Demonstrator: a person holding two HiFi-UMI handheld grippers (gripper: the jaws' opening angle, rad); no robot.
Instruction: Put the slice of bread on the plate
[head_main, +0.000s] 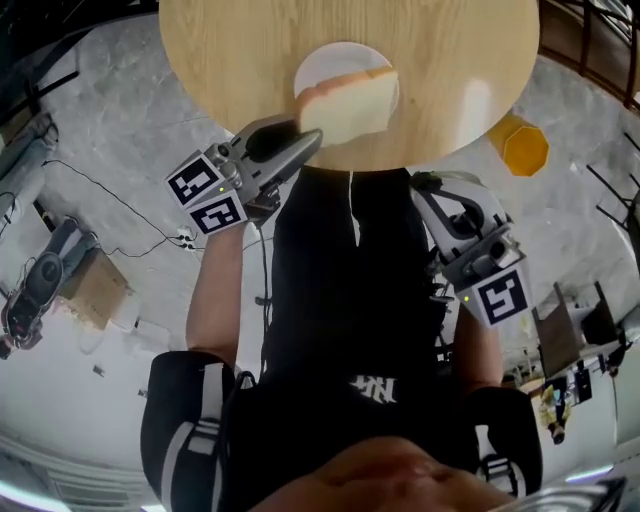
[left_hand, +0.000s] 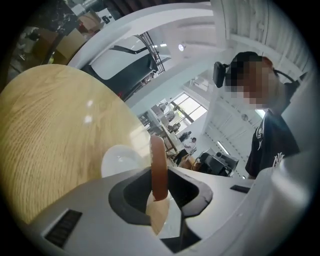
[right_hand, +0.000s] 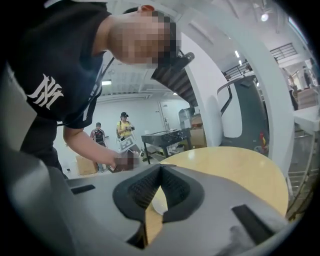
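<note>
Between the jaws of my left gripper (head_main: 312, 135), the slice of bread (head_main: 350, 105) is clamped, plate (head_main: 320, 62) just ahead; my right gripper (head_main: 420, 183) is closed, empty.

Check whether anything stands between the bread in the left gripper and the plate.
Nothing visible does. The left gripper holds the slice of bread over the white plate, whose visible surface is bare. The right gripper is off at the table edge, out of the path.
</note>
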